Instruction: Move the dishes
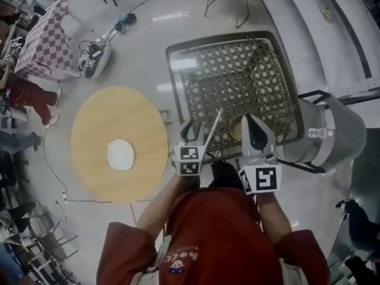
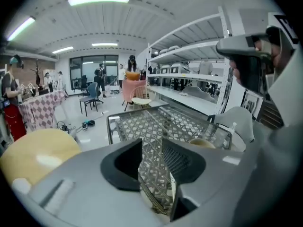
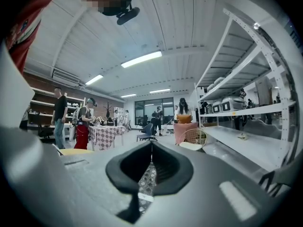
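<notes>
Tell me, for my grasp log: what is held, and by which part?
The left gripper pinches a thin plate by its near rim; the right gripper is shut, empty.

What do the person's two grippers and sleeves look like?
The left gripper and the right gripper have grey bodies and black jaw pads. Each carries a white cube with black square markers. The sleeves are red, short and wide.

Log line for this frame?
left tongs: gripping dish | right tongs: shut, empty | both at basket | plate on table
</notes>
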The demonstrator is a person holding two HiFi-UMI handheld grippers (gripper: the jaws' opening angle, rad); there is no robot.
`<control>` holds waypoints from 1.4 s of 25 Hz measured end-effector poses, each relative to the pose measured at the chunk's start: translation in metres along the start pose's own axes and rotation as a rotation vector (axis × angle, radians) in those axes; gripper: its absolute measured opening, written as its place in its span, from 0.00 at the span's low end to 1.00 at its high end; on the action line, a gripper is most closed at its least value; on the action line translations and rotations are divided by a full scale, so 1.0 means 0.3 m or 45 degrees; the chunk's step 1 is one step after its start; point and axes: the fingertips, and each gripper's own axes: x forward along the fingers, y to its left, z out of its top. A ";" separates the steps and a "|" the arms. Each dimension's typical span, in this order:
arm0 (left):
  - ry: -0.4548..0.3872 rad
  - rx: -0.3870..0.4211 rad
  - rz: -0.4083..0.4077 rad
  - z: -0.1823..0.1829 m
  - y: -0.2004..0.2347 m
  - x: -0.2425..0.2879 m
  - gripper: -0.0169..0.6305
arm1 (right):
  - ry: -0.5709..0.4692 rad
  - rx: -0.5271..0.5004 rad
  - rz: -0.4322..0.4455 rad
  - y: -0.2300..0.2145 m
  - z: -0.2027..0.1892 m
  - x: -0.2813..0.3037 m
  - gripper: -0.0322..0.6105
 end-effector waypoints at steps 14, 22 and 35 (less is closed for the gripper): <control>-0.468 0.015 0.284 0.246 0.265 -0.364 0.25 | -0.047 -0.031 0.198 0.247 0.072 0.102 0.05; -0.715 0.006 0.509 0.326 0.430 -0.658 0.23 | -0.081 -0.046 0.366 0.453 0.111 0.158 0.05; -0.797 -0.071 0.826 0.230 0.659 -0.970 0.23 | -0.094 -0.076 0.636 0.807 0.135 0.224 0.05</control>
